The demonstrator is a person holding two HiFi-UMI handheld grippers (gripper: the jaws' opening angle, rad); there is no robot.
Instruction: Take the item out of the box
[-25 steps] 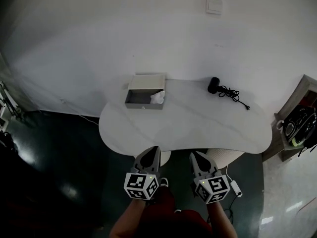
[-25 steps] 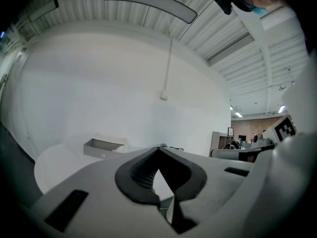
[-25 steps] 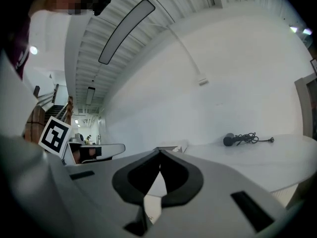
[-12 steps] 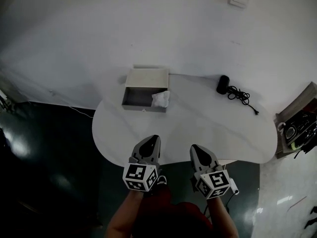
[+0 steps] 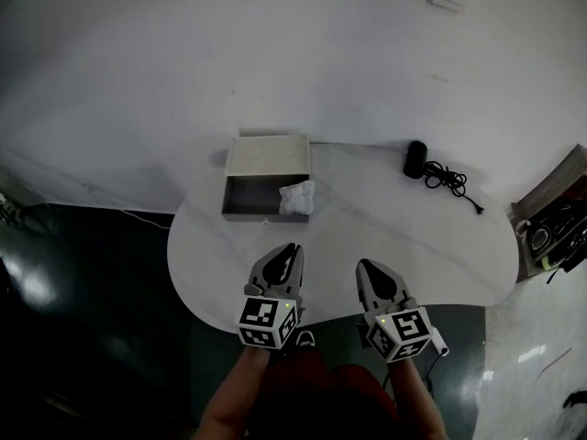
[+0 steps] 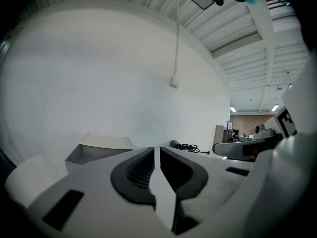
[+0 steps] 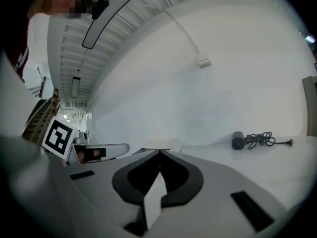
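Box (image 5: 249, 195), open, long axis crosswise to both grippers, crumpled white item (image 5: 296, 198) in its right end; left gripper (image 5: 292, 249) and right gripper (image 5: 364, 266) near of box, jaws closed, empty.

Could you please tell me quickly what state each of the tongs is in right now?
Left tongs: closed, holding nothing.
Right tongs: closed, holding nothing.
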